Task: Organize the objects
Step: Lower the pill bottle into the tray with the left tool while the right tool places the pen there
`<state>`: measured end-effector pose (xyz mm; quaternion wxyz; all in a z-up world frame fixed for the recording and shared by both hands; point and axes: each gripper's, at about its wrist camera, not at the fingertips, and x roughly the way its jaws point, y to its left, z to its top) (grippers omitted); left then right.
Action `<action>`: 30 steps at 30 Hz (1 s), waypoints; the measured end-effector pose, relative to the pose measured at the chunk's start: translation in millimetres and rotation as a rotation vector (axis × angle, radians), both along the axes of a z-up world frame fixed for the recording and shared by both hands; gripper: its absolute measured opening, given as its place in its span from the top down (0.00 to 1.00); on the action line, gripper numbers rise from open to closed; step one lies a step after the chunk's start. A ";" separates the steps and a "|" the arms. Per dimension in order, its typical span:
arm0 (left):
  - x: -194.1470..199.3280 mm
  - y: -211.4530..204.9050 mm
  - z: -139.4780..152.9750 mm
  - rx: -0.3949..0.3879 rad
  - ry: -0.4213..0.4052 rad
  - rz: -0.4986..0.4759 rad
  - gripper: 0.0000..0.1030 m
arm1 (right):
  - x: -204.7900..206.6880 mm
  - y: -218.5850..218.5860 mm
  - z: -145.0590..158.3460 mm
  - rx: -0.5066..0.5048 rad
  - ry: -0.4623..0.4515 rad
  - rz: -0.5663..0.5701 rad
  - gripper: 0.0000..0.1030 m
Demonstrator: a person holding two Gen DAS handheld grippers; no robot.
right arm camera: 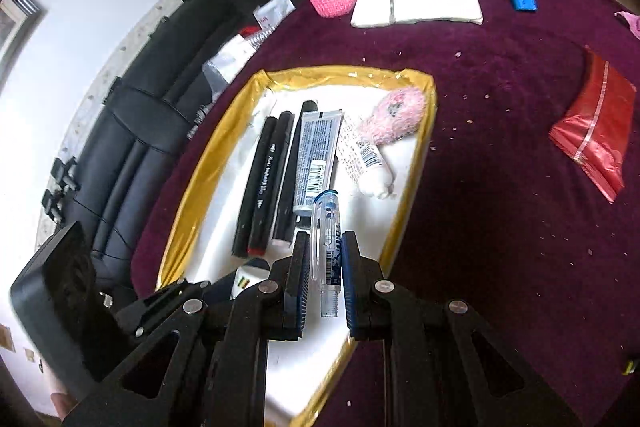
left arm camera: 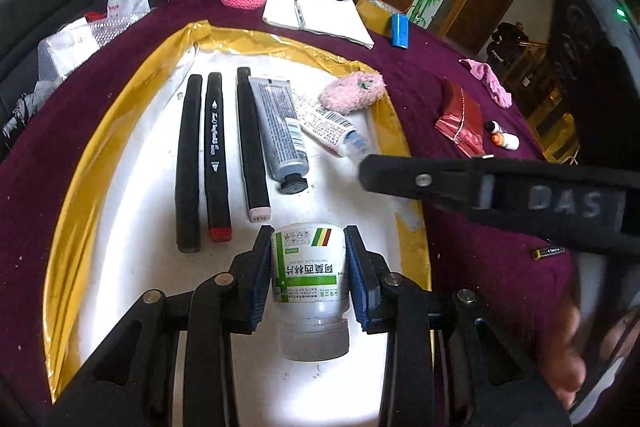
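Three black markers (left arm camera: pixel 216 163) are lying side by side in the gold-rimmed white tray (left arm camera: pixel 120 99) on the purple-clothed table (left arm camera: pixel 440 75), with a grey tube (left arm camera: pixel 278 131) just to their right. The left claw (left arm camera: pixel 308 279) is gripping a white pill bottle with a green label (left arm camera: pixel 308 275) over the tray's near end. The right claw (right arm camera: pixel 325 279) is holding a clear blue-printed pen (right arm camera: pixel 329 247) above the tray's right side.

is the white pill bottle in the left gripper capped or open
Capped. The white pill bottle between the left hand-held gripper pads has its ribbed screw cap on, pointing toward the camera.
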<state>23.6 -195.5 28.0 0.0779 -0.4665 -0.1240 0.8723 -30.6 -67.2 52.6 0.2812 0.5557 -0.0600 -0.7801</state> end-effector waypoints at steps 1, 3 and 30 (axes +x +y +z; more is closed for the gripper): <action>-1.0 -1.7 -2.0 0.007 -0.002 0.002 0.69 | -1.8 -4.2 -3.5 0.023 0.004 0.004 0.87; -2.2 -4.9 -4.0 0.017 -0.004 0.008 0.69 | -3.4 -10.8 -8.5 0.052 0.008 0.013 0.87; 12.0 -11.0 8.3 0.114 -0.022 0.043 0.46 | 16.1 -11.1 19.3 0.087 0.206 -0.010 0.51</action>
